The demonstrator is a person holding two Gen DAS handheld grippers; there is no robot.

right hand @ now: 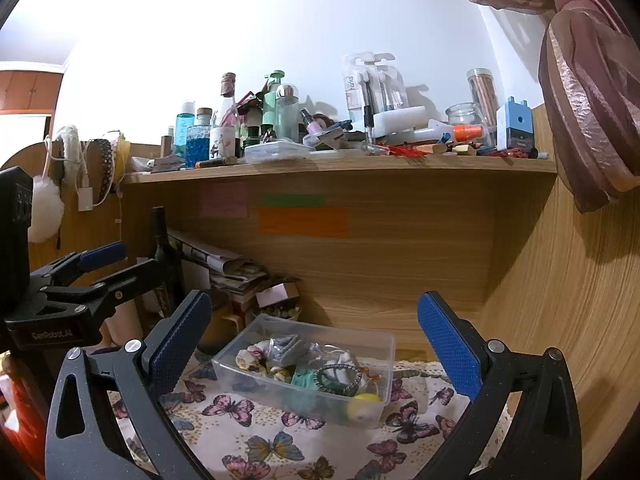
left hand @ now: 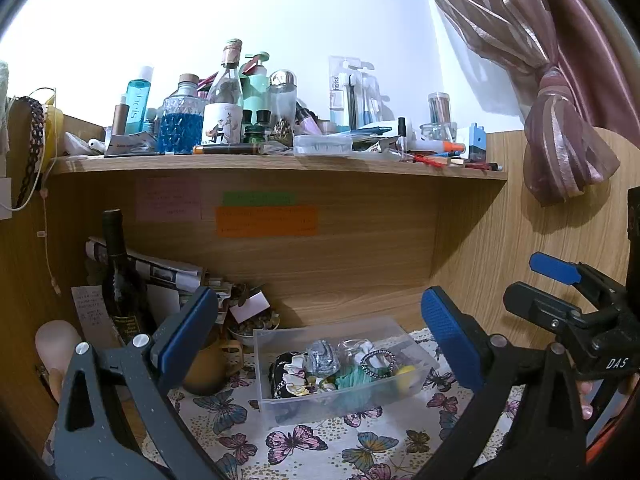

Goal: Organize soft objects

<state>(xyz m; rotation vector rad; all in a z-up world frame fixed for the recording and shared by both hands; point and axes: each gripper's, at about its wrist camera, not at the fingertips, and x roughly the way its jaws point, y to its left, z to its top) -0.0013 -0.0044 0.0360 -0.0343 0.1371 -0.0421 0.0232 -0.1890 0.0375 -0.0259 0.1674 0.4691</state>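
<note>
A clear plastic box stands on a butterfly-print cloth under the wooden shelf. It holds several soft hair ties and scrunchies, a beaded band and a yellow ball. It also shows in the right wrist view with the scrunchies inside. My left gripper is open and empty, above and in front of the box. My right gripper is open and empty, also facing the box. The right gripper shows at the right edge of the left wrist view.
A cluttered shelf of bottles and jars runs overhead. A dark wine bottle, newspapers, a yellow mug and a bowl of small items stand left of the box. A pink curtain hangs at right. Wooden panels close in the back and right.
</note>
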